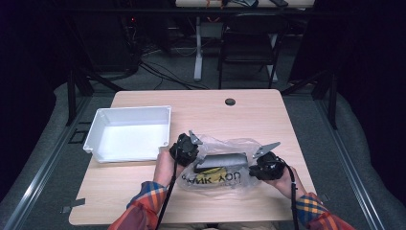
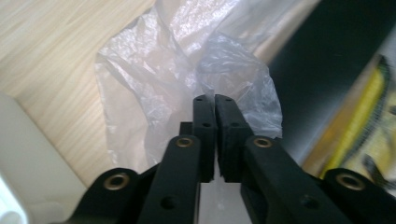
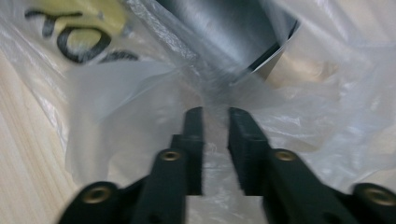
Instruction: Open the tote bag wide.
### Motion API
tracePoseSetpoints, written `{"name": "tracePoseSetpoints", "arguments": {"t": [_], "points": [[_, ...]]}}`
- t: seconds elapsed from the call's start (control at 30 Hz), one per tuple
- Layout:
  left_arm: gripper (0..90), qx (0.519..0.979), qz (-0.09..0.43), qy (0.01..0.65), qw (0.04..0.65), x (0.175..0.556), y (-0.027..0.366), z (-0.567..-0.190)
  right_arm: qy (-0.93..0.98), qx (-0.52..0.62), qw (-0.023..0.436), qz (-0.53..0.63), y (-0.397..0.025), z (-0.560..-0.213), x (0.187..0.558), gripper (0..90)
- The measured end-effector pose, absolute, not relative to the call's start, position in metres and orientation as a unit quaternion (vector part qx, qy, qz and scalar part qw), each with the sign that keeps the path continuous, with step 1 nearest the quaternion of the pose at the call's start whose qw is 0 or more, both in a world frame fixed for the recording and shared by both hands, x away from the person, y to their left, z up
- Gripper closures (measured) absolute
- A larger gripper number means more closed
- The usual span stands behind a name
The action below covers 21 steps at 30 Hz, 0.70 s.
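White tray [image 1: 129, 132] crowds the left; table [image 1: 253, 115] beyond seems open.

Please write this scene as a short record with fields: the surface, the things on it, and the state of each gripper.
surface: light wooden table
bag: clear plastic bag with yellow and black print, lying on the near part of the table
inside bag: a dark flat object
bin: white bin, to the left of the bag
left gripper: jaws shut on a fold of the bag at its left edge
right gripper: jaws slightly apart, bag film between them, at the bag's right edge
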<state>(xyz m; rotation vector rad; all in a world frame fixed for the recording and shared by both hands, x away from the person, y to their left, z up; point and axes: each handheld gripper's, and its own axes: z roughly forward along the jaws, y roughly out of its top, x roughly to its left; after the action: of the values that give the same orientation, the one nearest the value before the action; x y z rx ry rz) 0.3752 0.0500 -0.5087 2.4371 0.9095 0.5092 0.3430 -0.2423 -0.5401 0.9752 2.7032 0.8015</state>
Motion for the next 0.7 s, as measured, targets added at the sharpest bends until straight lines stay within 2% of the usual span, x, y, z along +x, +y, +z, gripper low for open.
{"name": "tracePoseSetpoints", "arguments": {"t": [0.1, 0.37, 0.6, 0.7], "points": [[90.0, 0.895, 0.208, 0.336, 0.205, 0.385, 0.042, -0.518, 0.907, 0.32, 0.079, 0.261, -0.24, -0.545, 0.34, 90.0], [90.0, 0.892, 0.24, 0.356, 0.145, 0.408, 0.039, -0.539, 0.92, 0.307, 0.063, 0.235, -0.241, -0.55, 0.331, 90.0], [89.3, 0.89, 0.24, 0.364, 0.136, 0.418, 0.035, -0.546, 0.925, 0.298, 0.04, 0.231, -0.251, -0.551, 0.318, 90.0], [80.5, 0.89, 0.236, 0.362, 0.147, 0.416, 0.035, -0.54, 0.926, 0.291, 0.039, 0.236, -0.253, -0.548, 0.316, 87.8]]}}
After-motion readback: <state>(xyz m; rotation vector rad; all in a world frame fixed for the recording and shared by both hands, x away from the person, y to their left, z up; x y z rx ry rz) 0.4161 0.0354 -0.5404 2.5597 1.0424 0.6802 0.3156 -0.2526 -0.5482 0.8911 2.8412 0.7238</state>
